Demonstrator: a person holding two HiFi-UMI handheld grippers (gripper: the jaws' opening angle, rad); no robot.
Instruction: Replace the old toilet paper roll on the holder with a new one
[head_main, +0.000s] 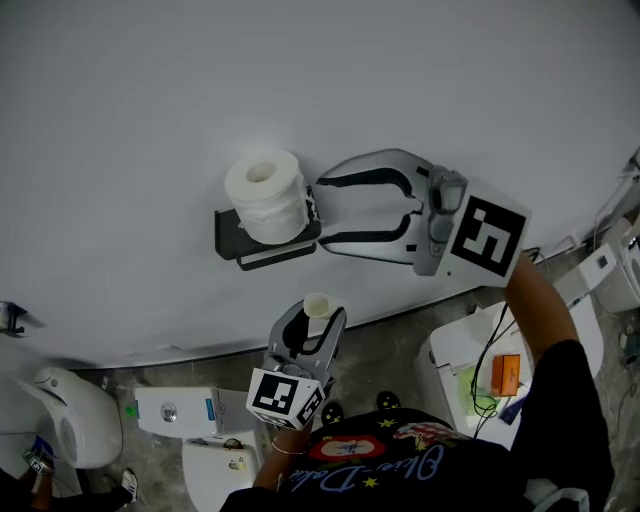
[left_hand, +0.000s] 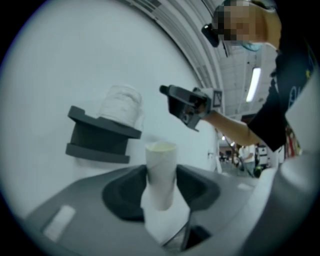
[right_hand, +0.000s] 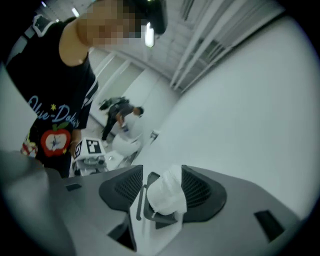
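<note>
White wall (head_main: 150, 100) fills most of the head view, with a dark holder (head_main: 228, 240) fixed to it. The new toilet paper roll (head_main: 265, 195) stands on end on the holder's top ledge, nearer its right end.

The right hand-held gripper (head_main: 320, 212) points at the roll from the right. Its jaws stand wide apart, one tip above and one below the holder's right edge, and neither pad presses on the paper.

Lower down, apart from the wall, the left hand-held gripper (head_main: 318, 320) is clamped on the old cardboard tube (head_main: 317, 304), which stands upright with a scrap of paper trailing at its base.

The roll appears only to rest on the ledge, so it is likely easy to tip. A brush from either wide jaw tip could knock it off the holder's edge to the floor. The light tube is pinched near its lower end and might swivel or slip out if that gripper tilts.
</note>
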